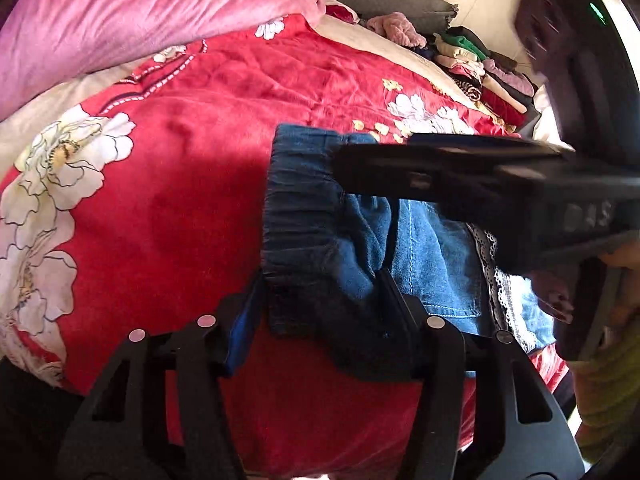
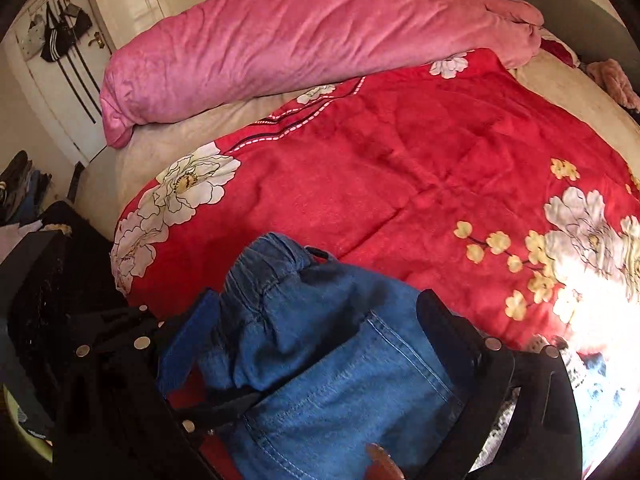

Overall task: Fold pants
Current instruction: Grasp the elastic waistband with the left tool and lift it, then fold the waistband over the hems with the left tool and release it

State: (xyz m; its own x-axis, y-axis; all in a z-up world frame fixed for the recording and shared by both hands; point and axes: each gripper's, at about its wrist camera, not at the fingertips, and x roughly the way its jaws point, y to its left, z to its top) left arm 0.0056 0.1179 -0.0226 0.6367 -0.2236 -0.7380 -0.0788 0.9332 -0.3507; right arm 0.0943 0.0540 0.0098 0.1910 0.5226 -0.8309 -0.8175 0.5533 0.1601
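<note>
Lettering like "DAS" is showing on the right gripper [image 1: 348, 172], gaping wide above the single pants [image 1: 304, 208]. The left gripper [image 1: 320, 308] is pinching their waistband.

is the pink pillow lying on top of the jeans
No, the pink pillow lies at the far side of the bed, apart from the jeans, with red floral blanket between them.

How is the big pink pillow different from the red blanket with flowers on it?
The pink pillow is plain, with no pattern; the red blanket has white and yellow flowers. The pillow is puffy and rolled long like a sausage; the blanket is spread out flat. The pillow lies along the far side of the bed; the blanket is nearer, with the jeans on it. Both look soft and fuzzy.
</note>
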